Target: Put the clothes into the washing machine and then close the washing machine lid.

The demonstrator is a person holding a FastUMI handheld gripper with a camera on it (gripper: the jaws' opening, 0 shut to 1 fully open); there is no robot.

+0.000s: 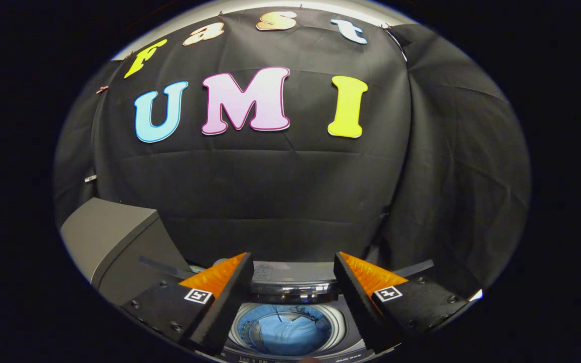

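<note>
Hovering with the gripper [293, 267] spread wide and empty, I see soft blue clothes [290, 333] already in the drum [250, 325]; next I'd take the rigid lid [114, 242] by its front edge.

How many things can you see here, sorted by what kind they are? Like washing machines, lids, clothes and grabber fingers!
Washing machine: 1
Lid, standing open beside the drum: 1
Blue clothes lying in the drum, seen between the fingers: 1 bundle
Fingers of the gripper, spread apart and holding nothing: 2
Total: 5
</note>
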